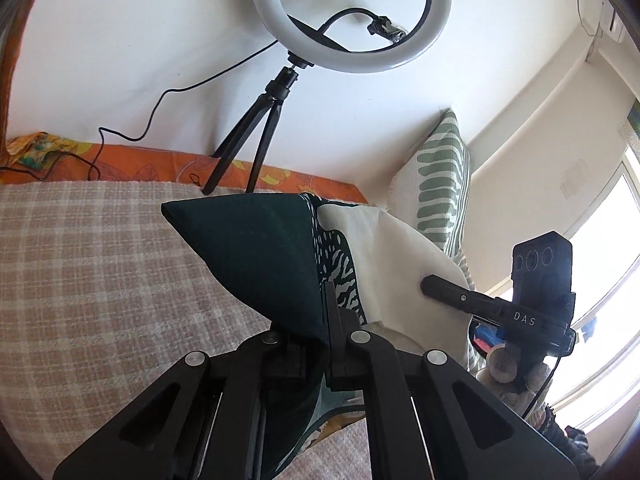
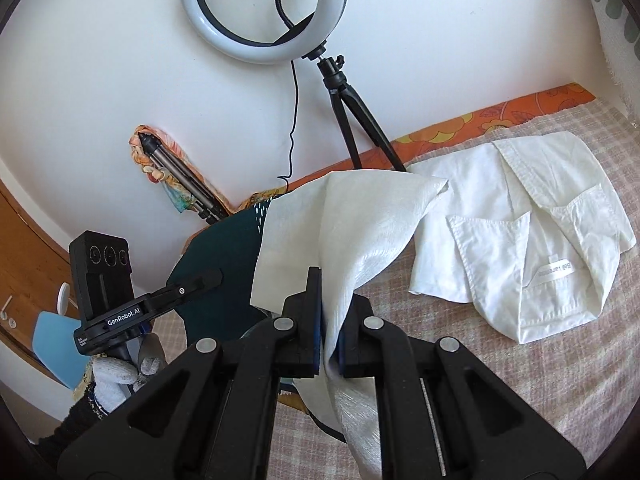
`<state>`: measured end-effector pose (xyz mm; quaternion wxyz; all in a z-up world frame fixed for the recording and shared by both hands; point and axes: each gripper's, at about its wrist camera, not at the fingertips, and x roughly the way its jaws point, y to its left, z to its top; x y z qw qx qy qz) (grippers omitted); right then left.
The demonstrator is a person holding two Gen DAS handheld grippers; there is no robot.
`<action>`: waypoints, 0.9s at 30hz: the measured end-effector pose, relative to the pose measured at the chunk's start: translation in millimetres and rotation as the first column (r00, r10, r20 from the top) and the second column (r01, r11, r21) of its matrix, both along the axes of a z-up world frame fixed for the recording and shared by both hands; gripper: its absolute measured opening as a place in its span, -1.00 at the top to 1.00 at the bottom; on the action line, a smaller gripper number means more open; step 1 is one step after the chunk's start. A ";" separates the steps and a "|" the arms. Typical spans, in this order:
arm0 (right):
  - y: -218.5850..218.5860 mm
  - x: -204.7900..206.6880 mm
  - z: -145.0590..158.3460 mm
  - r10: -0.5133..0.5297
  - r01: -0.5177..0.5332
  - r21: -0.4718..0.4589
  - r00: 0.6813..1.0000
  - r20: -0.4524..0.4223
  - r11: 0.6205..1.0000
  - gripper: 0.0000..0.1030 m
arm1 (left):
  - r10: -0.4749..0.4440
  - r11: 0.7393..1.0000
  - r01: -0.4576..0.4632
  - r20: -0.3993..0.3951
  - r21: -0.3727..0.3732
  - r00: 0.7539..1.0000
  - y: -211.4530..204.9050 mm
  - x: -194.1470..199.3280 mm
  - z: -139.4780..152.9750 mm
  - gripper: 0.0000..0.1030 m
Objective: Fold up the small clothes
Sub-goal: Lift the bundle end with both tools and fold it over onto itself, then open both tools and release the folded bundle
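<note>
A small garment, dark green (image 1: 260, 256) on one side with a white-patterned part and cream-white (image 1: 384, 256) on the other, hangs lifted above the checked bed. My left gripper (image 1: 316, 344) is shut on its dark green edge. My right gripper (image 2: 328, 344) is shut on its cream-white part (image 2: 352, 232). Each gripper shows in the other's view: the right one (image 1: 428, 286) at the right, the left one (image 2: 216, 276) at the left. A crumpled white shirt (image 2: 532, 236) lies on the bed to the right.
A ring light on a black tripod (image 1: 256, 140) stands at the wall, its cable (image 1: 160, 100) trailing left. A green striped pillow (image 1: 440, 184) leans at the right. A folded tripod (image 2: 180, 176) wrapped in cloth leans on the wall. The checked bedcover (image 1: 100, 272) spreads below.
</note>
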<state>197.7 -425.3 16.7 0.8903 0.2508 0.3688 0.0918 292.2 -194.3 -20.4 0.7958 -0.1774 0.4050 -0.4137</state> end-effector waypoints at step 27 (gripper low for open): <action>-230.7 55.3 -55.1 -0.338 0.328 -0.139 0.939 -0.059 0.934 0.91 | -0.079 0.978 0.069 0.046 0.195 0.996 -188.5 81.2 -38.0 0.93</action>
